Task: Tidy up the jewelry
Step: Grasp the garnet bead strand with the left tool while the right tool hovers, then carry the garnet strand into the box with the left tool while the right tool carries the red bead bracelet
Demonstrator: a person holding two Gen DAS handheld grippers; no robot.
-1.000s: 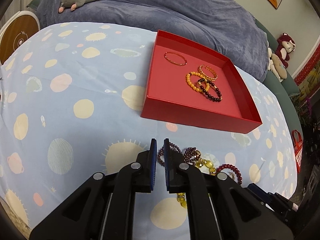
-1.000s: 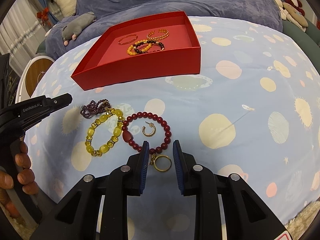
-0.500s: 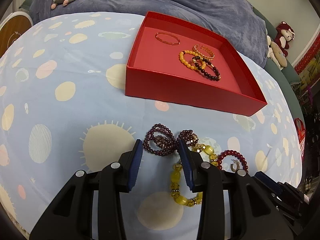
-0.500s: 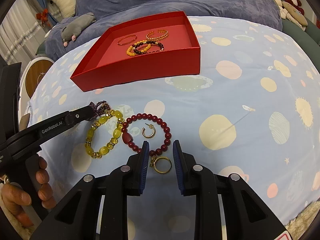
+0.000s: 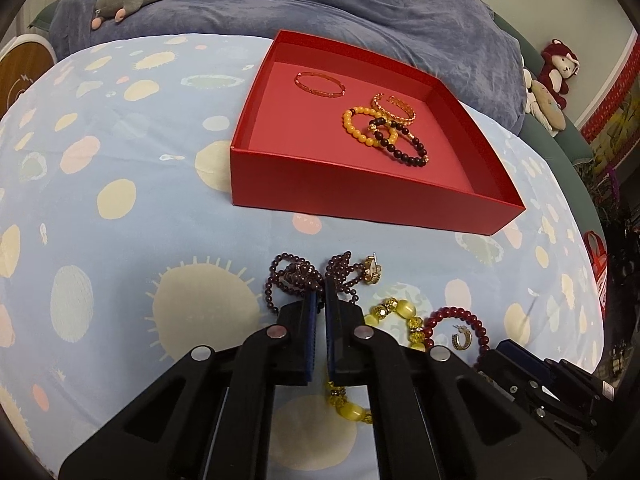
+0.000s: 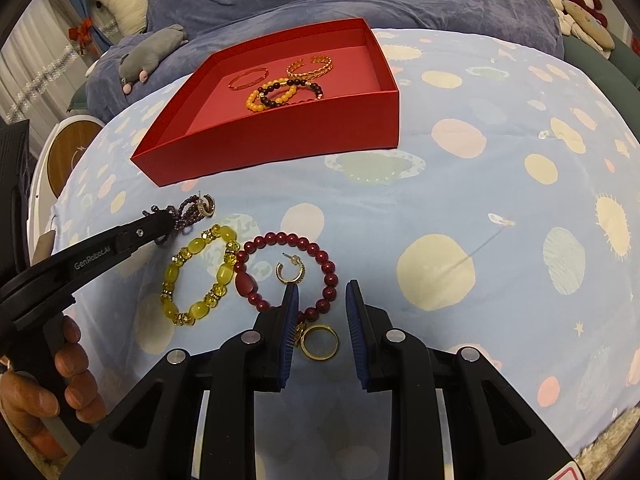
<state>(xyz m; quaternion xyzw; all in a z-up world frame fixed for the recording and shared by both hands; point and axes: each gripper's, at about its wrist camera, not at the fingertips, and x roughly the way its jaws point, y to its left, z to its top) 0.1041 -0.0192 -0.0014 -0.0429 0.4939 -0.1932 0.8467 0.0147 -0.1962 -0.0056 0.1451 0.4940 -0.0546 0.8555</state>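
The left gripper [image 5: 320,300] is pinching the limp, light purple beaded strand [image 5: 296,276], its fingers having just closed on its bunched middle. The right gripper [image 6: 322,300] is hovering with fingers narrowly apart over the gold ring [image 6: 319,342], holding nothing.

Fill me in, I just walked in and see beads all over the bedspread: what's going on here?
A person is sorting jewelry into the red box, which already holds four bracelets. The left hand-held gripper has just closed on the purple bead strand. The right hand-held gripper hangs open over the gold ring and the near edge of the red bead bracelet. The yellow bracelet and two hoop earrings are not yet boxed.
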